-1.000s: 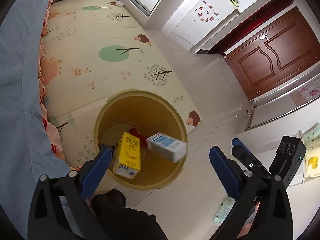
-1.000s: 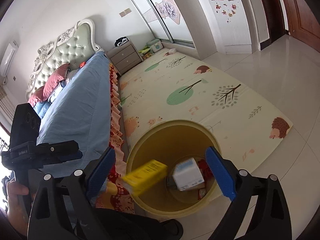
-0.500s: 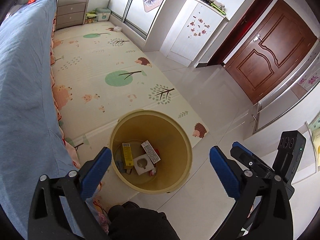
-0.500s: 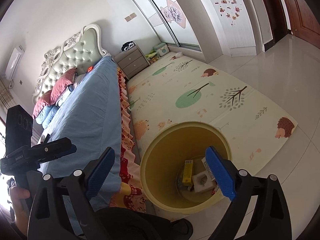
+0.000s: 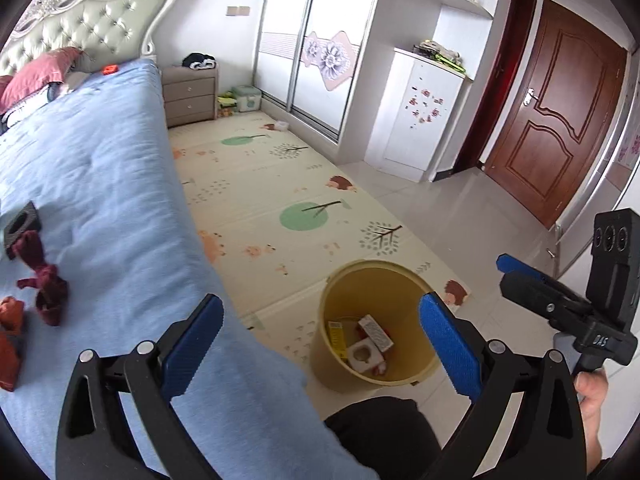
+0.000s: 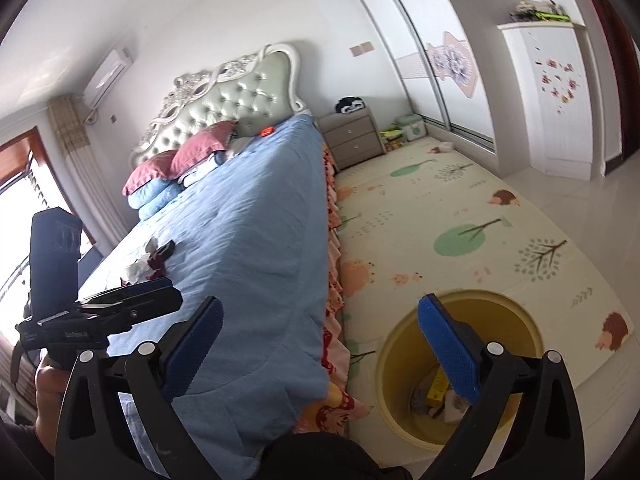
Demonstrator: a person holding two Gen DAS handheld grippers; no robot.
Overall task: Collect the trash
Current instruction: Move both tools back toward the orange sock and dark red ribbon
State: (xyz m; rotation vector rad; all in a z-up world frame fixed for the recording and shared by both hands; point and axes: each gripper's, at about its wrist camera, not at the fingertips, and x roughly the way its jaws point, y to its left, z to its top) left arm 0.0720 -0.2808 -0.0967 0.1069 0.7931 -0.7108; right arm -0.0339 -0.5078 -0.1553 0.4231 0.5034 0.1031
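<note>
Trash partly binned, more left on the bed

Trash (image 5: 362,346) already lying in the yellow bin (image 5: 400,280), lower centre of the left wrist view: a yellow carton, a white box, a pale block with a round hole, something red beneath. Bin standing on the floor at the edge of the play mat (image 5: 280,184), just beside the blue bed (image 5: 120,184).

Still to collect, judging by the bed: dark red scraps (image 5: 42,280) and a black block with a hole (image 5: 22,226) at the left edge of the same view, an orange-red piece below them. So roughly midway, more pickups needed.

Left gripper (image 5: 320,328) with jaws spread wide, nothing between them. Right gripper (image 6: 320,328) likewise spread and empty.

Left wrist view alone gives a clear look into the bin and the door at upper right. Right wrist view alone shows whitish crumpled bits (image 6: 138,268) among the bed litter, left of centre, plus pillows and window; bin contents there half hidden behind a blue pad.
</note>
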